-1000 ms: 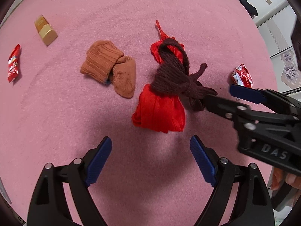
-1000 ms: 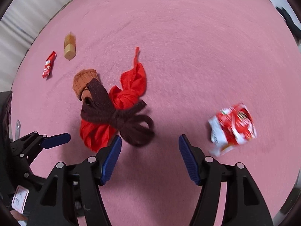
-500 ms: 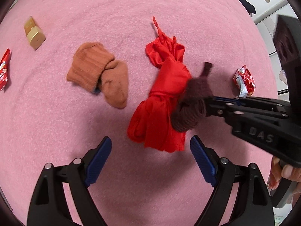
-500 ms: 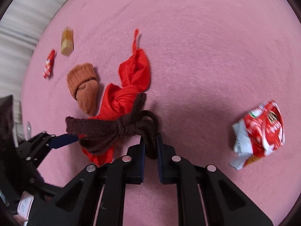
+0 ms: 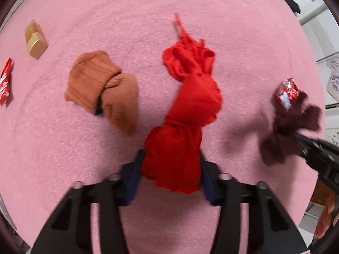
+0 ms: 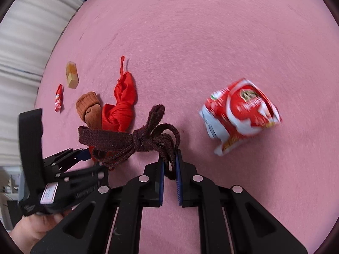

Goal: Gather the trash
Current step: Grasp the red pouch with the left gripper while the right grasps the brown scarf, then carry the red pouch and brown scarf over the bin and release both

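Pink carpet (image 5: 148, 21) covers the whole work surface, and every item lies on it or hangs just above it.

We identify 3 pieces of trash. A crumpled red-and-white snack wrapper (image 6: 239, 114) lies on the carpet beyond and to the right of the right gripper (image 6: 169, 163); its foil is creased, with a white inner edge turned outward. In the left wrist view the same wrapper (image 5: 287, 92) shows at the far right, partly behind the brown sock. A gold box (image 5: 35, 40) and a small flat red packet (image 5: 5, 80) lie well apart from it at the far left, near each other.

We also see 3 knotted garments. The right gripper's jaws stand narrow, pinched on a loop of the dark brown sock (image 6: 131, 141), which is tied in a knot with its ends spread sideways. The left gripper (image 5: 169, 169) points down at the red sock (image 5: 186, 114); its jaws have just been closing, and the blue pads now sit against both sides of the sock's lower end. The red sock is knotted at the middle, with a thin tail toward the far side. An orange ribbed sock (image 5: 101, 89), folded into itself, rests just left of the red one, apart from both grippers.
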